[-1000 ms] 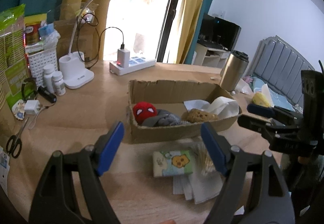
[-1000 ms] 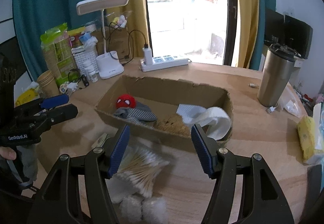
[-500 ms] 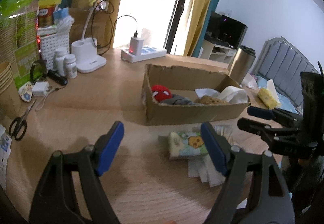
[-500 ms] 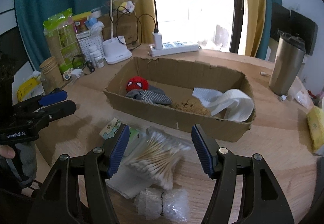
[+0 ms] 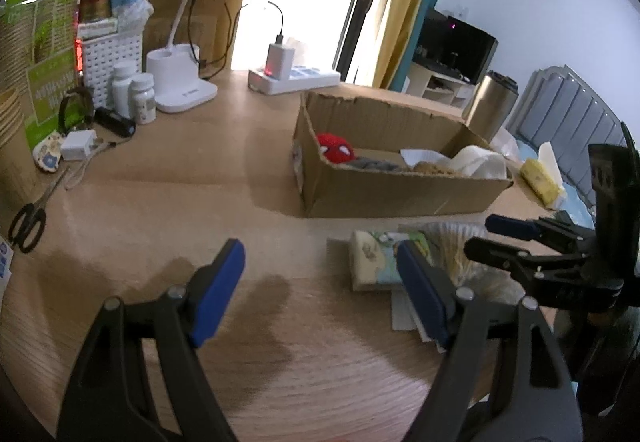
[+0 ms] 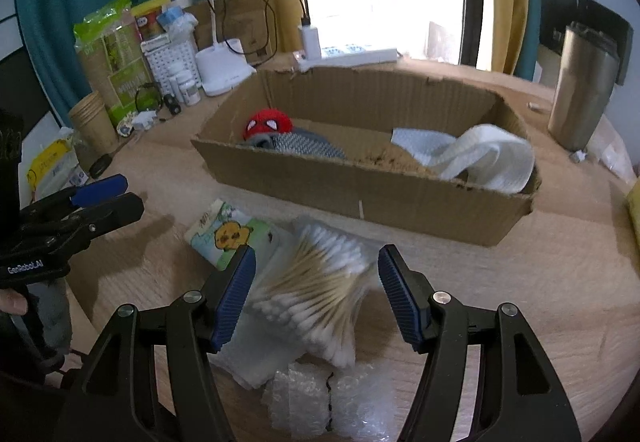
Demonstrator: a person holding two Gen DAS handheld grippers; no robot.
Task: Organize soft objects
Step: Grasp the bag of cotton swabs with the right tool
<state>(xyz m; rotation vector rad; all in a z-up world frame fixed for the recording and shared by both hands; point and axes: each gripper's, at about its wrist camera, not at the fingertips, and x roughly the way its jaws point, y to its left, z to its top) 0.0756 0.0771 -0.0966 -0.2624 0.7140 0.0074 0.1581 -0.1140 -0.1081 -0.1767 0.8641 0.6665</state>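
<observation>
A cardboard box [image 6: 360, 194] [image 5: 400, 194] on the wooden table holds a red Spider-Man plush [image 6: 267, 124] [image 5: 335, 148], a grey knit cloth [image 6: 304, 146], a brown sponge [image 6: 400, 162] and a white towel [image 6: 488, 158]. In front of it lie a cartoon tissue pack [image 6: 230, 234] [image 5: 376, 258], a bag of cotton swabs [image 6: 320, 282], white wipes [image 6: 256, 358] and bubble wrap [image 6: 332, 398]. My right gripper [image 6: 316, 294] is open over the swabs. My left gripper [image 5: 320, 290] is open and empty over bare table, left of the tissue pack.
A steel tumbler [image 6: 580, 90], a power strip [image 6: 348, 54], a desk lamp base [image 6: 224, 66], pill bottles [image 5: 134, 94], paper cups [image 6: 94, 122] and scissors [image 5: 28, 222] stand around the table. A yellow tissue pack [image 5: 542, 182] lies at the right.
Both grippers have pulled back from the box and dropped lower. The left gripper has swung left, so the tissue pack now sits by its right finger. More of the front items shows.
</observation>
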